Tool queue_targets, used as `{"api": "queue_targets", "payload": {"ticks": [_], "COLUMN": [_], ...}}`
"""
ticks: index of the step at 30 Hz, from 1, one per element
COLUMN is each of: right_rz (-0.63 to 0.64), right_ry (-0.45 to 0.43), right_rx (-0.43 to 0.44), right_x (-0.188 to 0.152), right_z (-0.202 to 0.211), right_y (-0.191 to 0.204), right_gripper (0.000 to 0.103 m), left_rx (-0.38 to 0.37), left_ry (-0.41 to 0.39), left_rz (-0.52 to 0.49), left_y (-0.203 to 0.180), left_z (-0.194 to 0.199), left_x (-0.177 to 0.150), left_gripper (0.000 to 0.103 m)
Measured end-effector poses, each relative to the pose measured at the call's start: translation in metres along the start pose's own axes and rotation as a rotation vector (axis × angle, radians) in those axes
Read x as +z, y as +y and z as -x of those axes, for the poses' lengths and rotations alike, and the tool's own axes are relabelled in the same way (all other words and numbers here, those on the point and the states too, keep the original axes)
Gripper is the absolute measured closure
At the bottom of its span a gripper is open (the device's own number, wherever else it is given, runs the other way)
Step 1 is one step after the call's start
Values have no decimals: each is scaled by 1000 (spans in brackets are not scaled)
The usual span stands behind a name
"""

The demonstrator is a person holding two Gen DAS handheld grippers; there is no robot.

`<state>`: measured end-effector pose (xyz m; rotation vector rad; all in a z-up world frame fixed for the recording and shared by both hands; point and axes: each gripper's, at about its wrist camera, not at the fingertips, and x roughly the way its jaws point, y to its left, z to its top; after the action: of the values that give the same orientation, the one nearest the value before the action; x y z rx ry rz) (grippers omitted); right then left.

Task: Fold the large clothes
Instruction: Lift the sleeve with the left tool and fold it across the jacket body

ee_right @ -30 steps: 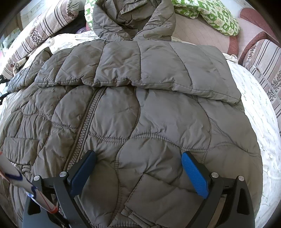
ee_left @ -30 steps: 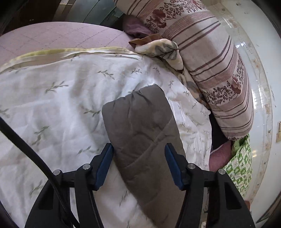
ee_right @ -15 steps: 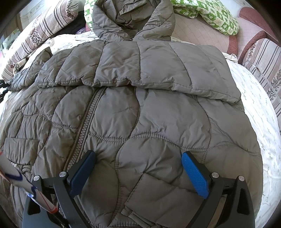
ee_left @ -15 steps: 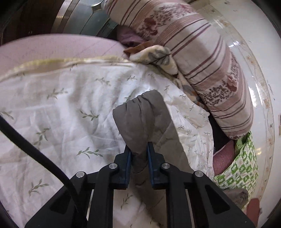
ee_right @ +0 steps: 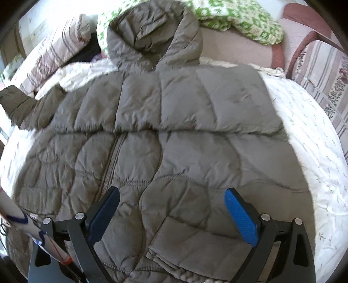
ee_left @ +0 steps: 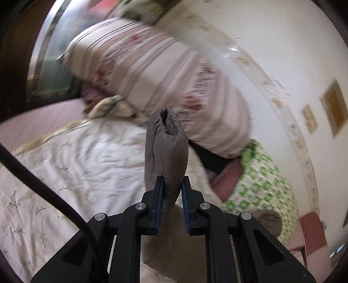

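A grey quilted hooded jacket (ee_right: 174, 141) lies front up on a white floral bedspread (ee_right: 315, 152), hood toward the far side, one sleeve folded across the chest. My right gripper (ee_right: 171, 196) hovers open over the jacket's lower front, nothing between its blue pads. In the left wrist view my left gripper (ee_left: 171, 185) is shut on the cuff end of the jacket's other sleeve (ee_left: 166, 148), which stands up above the bed, cuff opening on top. That raised sleeve (ee_right: 15, 100) shows at the far left of the right wrist view.
A striped floral pillow (ee_left: 165, 74) and a green-patterned cushion (ee_left: 261, 180) lie by the white wall beyond the bedspread (ee_left: 65, 169). Another striped pillow (ee_right: 322, 71) and green cushion (ee_right: 239, 17) sit at the head end. A black cable (ee_left: 43, 187) crosses the left view.
The left gripper closed on the sleeve cuff, then lifted it off the bed and rolled. The right gripper rose slightly; the jacket's far-left sleeve has been pulled up.
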<state>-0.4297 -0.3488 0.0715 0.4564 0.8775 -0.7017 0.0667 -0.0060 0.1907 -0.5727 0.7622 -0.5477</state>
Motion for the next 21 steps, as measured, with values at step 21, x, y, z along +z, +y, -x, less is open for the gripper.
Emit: {"api": "queue_targets", "payload": {"ticks": [21], "right_rz": [-262], "right_ry": [-242], "right_rx": [-41], "right_x": [18], "right_z": [79], "right_y": [-95], "right_gripper": [3], "left_rx": [-252], "left_ry": [123], "left_rz": [-447], "left_y": [-295], "left_z": [83], "left_x": [-149], "left_gripper": [88]}}
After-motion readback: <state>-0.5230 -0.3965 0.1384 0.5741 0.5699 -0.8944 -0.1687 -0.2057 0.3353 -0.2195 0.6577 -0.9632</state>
